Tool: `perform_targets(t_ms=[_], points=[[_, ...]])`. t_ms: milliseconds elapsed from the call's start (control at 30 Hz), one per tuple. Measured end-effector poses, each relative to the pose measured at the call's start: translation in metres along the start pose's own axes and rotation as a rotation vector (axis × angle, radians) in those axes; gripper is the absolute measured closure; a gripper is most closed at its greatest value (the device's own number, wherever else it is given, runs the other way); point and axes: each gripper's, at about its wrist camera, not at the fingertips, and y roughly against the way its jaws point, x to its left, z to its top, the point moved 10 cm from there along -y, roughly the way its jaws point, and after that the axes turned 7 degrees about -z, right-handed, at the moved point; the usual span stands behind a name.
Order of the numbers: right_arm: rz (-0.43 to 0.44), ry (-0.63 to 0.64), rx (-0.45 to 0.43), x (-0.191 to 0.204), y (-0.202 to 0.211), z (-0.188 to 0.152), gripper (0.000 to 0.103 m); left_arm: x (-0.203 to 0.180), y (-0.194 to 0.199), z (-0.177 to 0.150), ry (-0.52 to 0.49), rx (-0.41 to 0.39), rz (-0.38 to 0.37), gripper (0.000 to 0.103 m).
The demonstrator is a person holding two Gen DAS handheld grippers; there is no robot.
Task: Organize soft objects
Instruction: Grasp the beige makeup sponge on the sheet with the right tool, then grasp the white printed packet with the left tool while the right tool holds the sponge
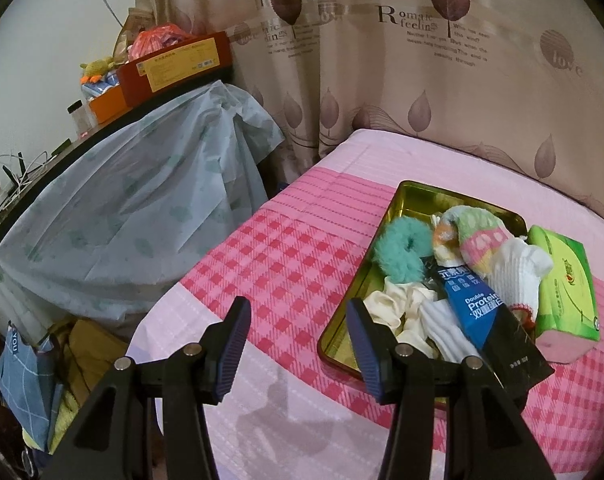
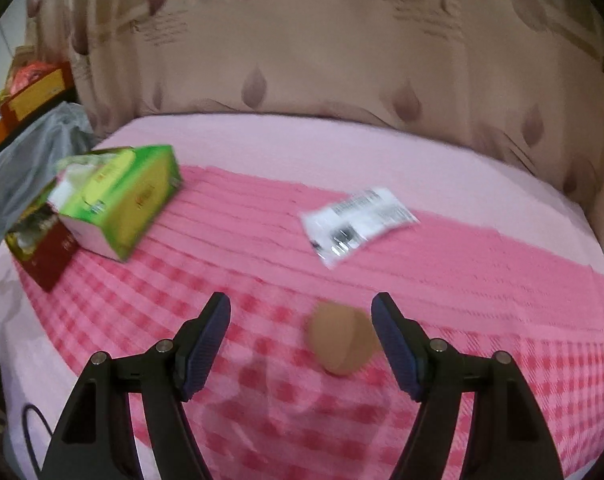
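Two grippers hang over the pink checked bedspread (image 2: 262,264). The left gripper (image 1: 300,344) is empty, fingers apart, beside the gold tin tray (image 1: 417,196) already holding a teal scrunchie (image 1: 401,254), socks and a blue protein sachet (image 1: 477,312). The right gripper (image 2: 302,344) has its fingers apart too, with the tan makeup sponge (image 2: 341,342) lying on the bedspread between them, untouched. That sponge is rounded and squashy, so I'd worry an off-centre pinch squirts it sideways, or the pads snag the cloth beneath.
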Motion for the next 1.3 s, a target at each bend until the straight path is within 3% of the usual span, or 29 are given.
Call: perform_targets(t_ms=[467, 600, 633, 700, 800, 1067, 1300], points=[[0.004, -0.023, 0.066, -0.015, -0.036, -0.018, 0.036, -0.02, 0.001, -0.002, -0.072, -0.022, -0.037, 0.052], [0.005, -0.034, 0.099, -0.016, -0.04, -0.024, 0.048, -0.029, -0.001, -0.004, -0.105, -0.02, -0.049, 0.052], [0.008, -0.035, 0.096, -0.016, -0.039, -0.023, 0.056, -0.032, -0.001, -0.004, -0.112, -0.019, -0.053, 0.052], [-0.001, -0.036, 0.097, -0.017, -0.039, -0.022, 0.062, -0.038, -0.001, -0.006, -0.128, -0.016, -0.066, 0.052], [0.001, -0.046, 0.093, -0.019, -0.039, -0.021, 0.063, -0.052, 0.001, -0.01, -0.174, -0.014, -0.068, 0.052], [-0.045, -0.086, 0.093, -0.051, -0.037, -0.021, 0.064, -0.126, 0.021, -0.017, -0.207, -0.018, -0.231, 0.052], [-0.124, -0.138, 0.104, -0.105, -0.036, -0.032, 0.064, -0.227, 0.04, -0.026, -0.361, -0.034, -0.348, 0.052]])
